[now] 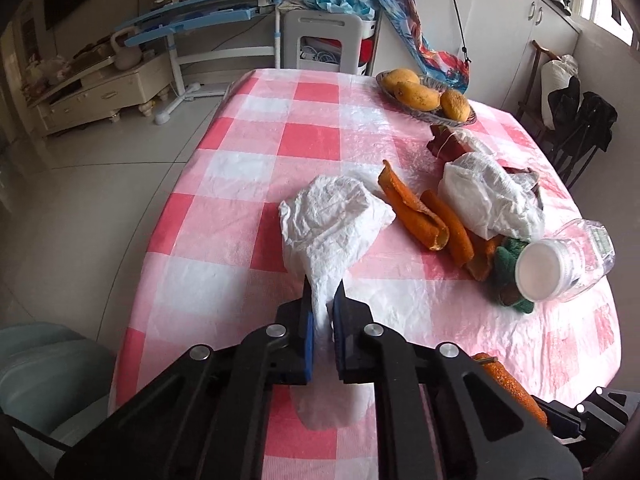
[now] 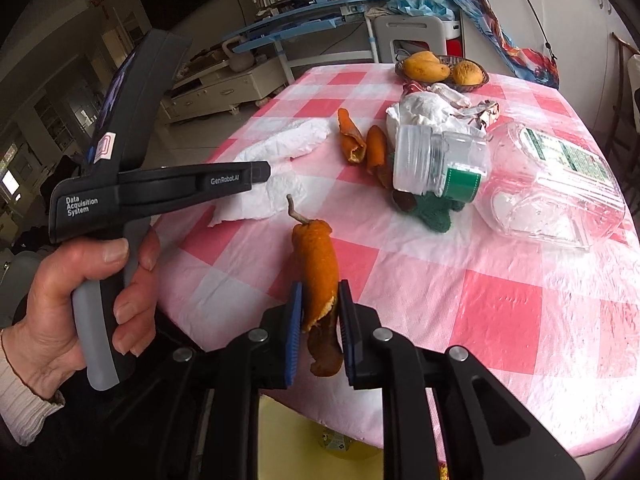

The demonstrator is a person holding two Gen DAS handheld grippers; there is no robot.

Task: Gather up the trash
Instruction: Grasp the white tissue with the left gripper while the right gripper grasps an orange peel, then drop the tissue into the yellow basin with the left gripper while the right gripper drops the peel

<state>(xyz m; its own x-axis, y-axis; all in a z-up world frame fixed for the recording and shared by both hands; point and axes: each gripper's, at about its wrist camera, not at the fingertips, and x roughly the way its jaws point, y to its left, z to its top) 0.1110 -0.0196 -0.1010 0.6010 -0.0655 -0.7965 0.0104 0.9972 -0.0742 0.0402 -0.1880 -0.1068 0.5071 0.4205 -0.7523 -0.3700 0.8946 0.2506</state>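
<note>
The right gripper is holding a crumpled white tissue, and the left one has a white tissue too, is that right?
Not quite. The right gripper has its jaws shut on a strip of orange peel, not a tissue; the right wrist view shows it. The left gripper does pinch the crumpled white tissue, as you said.

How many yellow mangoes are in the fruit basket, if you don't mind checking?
3: all in the basket at the far table edge: one rearmost, one in the middle, one nearest. More may lie hidden behind.
</note>
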